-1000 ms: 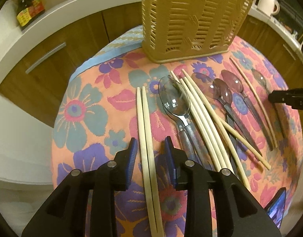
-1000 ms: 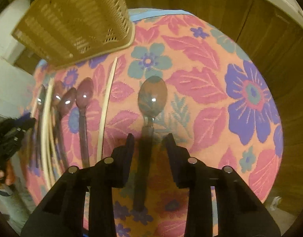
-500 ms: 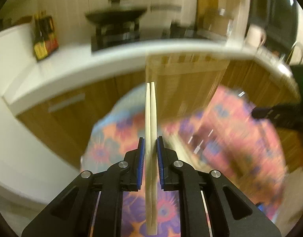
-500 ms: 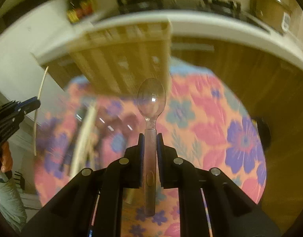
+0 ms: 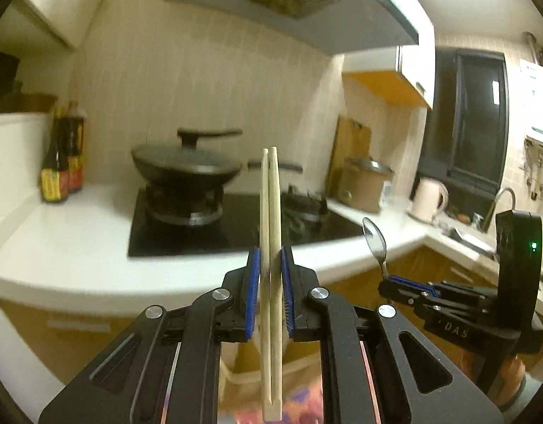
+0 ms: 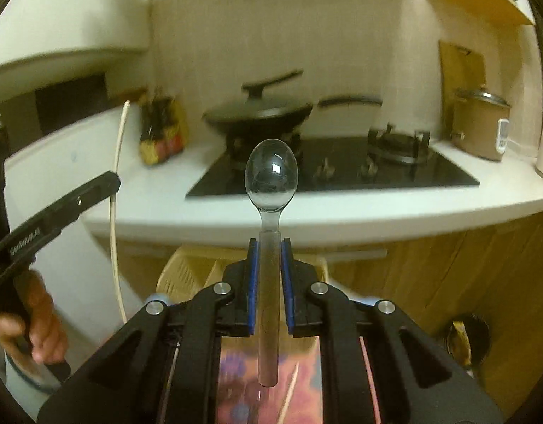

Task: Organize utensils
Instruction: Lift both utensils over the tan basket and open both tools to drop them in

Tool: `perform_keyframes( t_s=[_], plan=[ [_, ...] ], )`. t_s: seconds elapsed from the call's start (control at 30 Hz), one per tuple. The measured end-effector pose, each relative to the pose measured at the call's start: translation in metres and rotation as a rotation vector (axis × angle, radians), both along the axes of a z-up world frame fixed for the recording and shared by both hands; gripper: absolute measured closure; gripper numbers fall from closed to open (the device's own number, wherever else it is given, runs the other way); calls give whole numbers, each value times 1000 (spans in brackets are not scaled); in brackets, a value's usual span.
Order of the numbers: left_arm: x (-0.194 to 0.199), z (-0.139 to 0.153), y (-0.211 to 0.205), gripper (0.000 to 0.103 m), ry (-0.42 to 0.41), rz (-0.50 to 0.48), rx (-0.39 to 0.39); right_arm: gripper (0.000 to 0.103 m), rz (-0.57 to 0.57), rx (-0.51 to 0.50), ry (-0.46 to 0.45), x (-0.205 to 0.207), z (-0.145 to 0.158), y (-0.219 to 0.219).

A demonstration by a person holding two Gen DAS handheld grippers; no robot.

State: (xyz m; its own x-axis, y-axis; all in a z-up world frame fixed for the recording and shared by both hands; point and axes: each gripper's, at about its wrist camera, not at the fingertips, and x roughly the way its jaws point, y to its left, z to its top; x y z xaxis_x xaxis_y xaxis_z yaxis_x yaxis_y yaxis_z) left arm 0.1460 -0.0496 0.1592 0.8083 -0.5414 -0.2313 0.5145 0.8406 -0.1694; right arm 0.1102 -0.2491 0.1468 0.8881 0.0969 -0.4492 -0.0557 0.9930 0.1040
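Note:
My left gripper [image 5: 269, 265] is shut on a pair of pale wooden chopsticks [image 5: 270, 212] and holds them upright, tips up, high above the table. My right gripper [image 6: 269, 258] is shut on the handle of a clear plastic spoon [image 6: 271, 173], bowl up. The beige slatted utensil basket [image 6: 186, 268] sits below and just beyond the right gripper, its open top showing. In the left wrist view the right gripper [image 5: 395, 281] with the spoon [image 5: 374, 240] is at the right. In the right wrist view the left gripper [image 6: 105, 182] and chopsticks [image 6: 115, 212] are at the left.
The floral tablecloth [image 6: 236, 371] with a loose chopstick [image 6: 289, 395] lies under the right gripper. Behind are the white counter [image 5: 77, 240], a stove with a lidded wok [image 5: 186, 166], sauce bottles [image 5: 61, 155], a rice cooker [image 6: 480, 127] and a kettle [image 5: 428, 199].
Both grippers closed on their utensils on the table, lifted them and tilted them upright. The views swung from the tablecloth to the kitchen counter.

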Motion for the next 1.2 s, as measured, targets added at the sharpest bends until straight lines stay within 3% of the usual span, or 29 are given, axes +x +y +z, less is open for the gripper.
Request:
perform_keyframes(
  t_s=[0.23, 0.57, 0.67, 0.77, 0.93, 1.2],
  plan=[
    [29, -17, -12, 92, -113, 80, -45, 93, -71, -2, -103, 46, -13, -12],
    [54, -59, -15, 91, -100, 130, -9, 93, -90, -40, -154, 58, -52, -12],
    [51, -65, -10, 85, -80, 113, -15, 90, -59, -27, -125, 53, -58, -13],
    [43, -68, -4, 79, -72, 102, -13, 80, -56, -25, -115, 42, -62, -14],
    [21, -69, 7, 79, -57, 83, -2, 80, -46, -18, -99, 13, -64, -15],
    [-25, -72, 34, 69, -17, 74, -4, 80, -24, 0, -40, -37, -70, -9]
  ],
)
